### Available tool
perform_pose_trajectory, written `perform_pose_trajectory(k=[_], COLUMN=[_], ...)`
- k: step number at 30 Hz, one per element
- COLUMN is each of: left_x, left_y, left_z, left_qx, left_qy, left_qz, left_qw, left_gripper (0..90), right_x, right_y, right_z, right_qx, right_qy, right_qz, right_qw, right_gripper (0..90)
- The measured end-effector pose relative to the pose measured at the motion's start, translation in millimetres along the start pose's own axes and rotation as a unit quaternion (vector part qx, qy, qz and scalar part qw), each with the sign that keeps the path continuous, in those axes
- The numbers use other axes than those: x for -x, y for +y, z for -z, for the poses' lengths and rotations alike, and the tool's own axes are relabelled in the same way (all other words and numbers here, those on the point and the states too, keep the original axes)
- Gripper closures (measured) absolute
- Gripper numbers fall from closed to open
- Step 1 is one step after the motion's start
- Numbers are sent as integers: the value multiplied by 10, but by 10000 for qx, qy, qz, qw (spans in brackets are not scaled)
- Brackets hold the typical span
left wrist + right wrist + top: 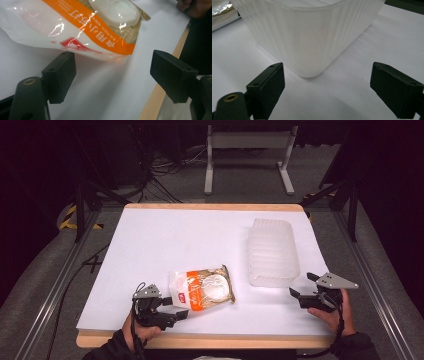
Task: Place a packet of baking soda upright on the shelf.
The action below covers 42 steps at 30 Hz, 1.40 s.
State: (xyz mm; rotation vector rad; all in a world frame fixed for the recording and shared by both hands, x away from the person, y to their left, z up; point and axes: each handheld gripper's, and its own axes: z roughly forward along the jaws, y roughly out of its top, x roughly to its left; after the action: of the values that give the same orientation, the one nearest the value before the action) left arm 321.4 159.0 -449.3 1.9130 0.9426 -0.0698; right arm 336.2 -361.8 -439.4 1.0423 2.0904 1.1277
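While the jaws of the left gripper (172,309) are spread wide with nothing between them, the orange-and-white food packet (202,287) is seen just beyond its fingertips (59,75), at about one o'clock from them in the high view. Whether the packet's near edge is touched cannot be told. Flat on the white table (165,240) the packet is laid, near the front edge. At three o'clock from it, the right gripper (304,289) is held with jaws equally parted and empty, pointed at the near corner of the translucent ribbed plastic container (272,251), which is not touched.
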Motion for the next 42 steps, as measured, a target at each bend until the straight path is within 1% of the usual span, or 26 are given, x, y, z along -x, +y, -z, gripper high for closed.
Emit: perform_pose_trajectory(k=[2, 3, 4, 5, 6, 7, 8, 9, 11, 12, 13, 14, 15, 17, 18, 20, 23, 26, 27, 28, 29, 32, 33, 35, 38, 42], left_x=[-25, -25, -73, -109, -185, -185, -263, -292, -316, -322, -326, -326, -332, -337, -374, -417, -413, -395, -387, -388, -383, -357, -341, -324, -276, -224], left_y=[33, 33, 54, 64, 94, 94, 120, 133, 143, 161, 194, 194, 228, 242, 277, 320, 382, 441, 463, 488, 513, 577, 608, 639, 705, 823], left_z=[-42, -42, -73, -86, -108, -108, -121, -135, -143, -157, -184, -184, -224, -251, -287, -309, -335, -338, -340, -339, -337, -341, -328, -309, -275, -240], left_qx=[87, 87, 159, 191, 217, 217, 290, 236, 225, 184, 106, 106, 70, 46, 32, 17, -54, 4, -11, -10, -40, 22, 60, 122, 277, 398], left_qy=[101, 101, 132, 133, 347, 347, 472, 483, 522, 539, 605, 605, 656, 642, 645, 659, 720, 719, 704, 723, 795, 807, 790, 745, 681, 449], left_qz=[177, 177, 436, 615, 872, 872, 1164, 1209, 1138, 1098, 921, 921, 726, 694, 568, 477, 127, -151, -240, -419, -611, -792, -922, -964, -1186, -1338], left_qw=[9998, 9998, 9988, 9978, 9954, 9954, 9917, 9912, 9919, 9923, 9939, 9939, 9952, 9955, 9963, 9967, 9973, 9973, 9972, 9965, 9950, 9936, 9926, 9925, 9902, 9892], left_gripper=[240, 240, 235, 235, 235, 242, 264, 298, 370, 370, 405, 428, 456, 542, 581, 639, 732, 834, 854, 871, 875, 890, 890, 893, 893, 895], right_x=[-2, -2, 0, 0, 2, 2, 5, 6, 5, 5, 8, 8, 13, 13, 12, 12, 12, 8, 8, 8, 8, 4, 2, 0, 3, 5], right_y=[1, 1, 1, 1, 1, 1, 0, -1, 0, 0, 0, 0, 1, 1, 0, 0, 0, 0, -1, -1, -2, 0, 1, 2, 1, -1], right_z=[-3, -3, -1, -1, 3, 3, 2, 0, -1, -2, -3, -3, -2, -2, 0, 1, -5, -8, -7, -7, -7, -13, -13, -14, -14, -11], right_qx=[-1, -1, 5, 5, 21, 21, 21, 17, 9, 6, 7, 7, 20, 19, 15, 17, 1, -31, -32, -33, -36, -50, -61, -67, -54, -36], right_qy=[14, 14, 6, 6, 8, 8, 7, 12, 14, 21, 30, 30, 32, 35, 32, 32, 44, 70, 75, 79, 81, 91, 89, 95, 104, 93], right_qz=[-12, -12, -8, -8, -10, -10, -32, -32, -30, -30, -45, -45, -63, -68, -64, -64, -65, -55, -52, -54, -50, -26, -17, -3, -16, -29], right_qw=[10000, 10000, 10000, 10000, 10000, 10000, 10000, 10000, 10000, 10000, 10000, 10000, 10000, 10000, 10000, 10000, 10000, 10000, 10000, 9999, 9999, 9999, 9999, 9999, 9999, 9999], right_gripper=[130, 130, 130, 130, 130, 130, 131, 131, 131, 131, 132, 132, 132, 132, 132, 133, 136, 138, 139, 139, 139, 138, 138, 138, 138, 136])
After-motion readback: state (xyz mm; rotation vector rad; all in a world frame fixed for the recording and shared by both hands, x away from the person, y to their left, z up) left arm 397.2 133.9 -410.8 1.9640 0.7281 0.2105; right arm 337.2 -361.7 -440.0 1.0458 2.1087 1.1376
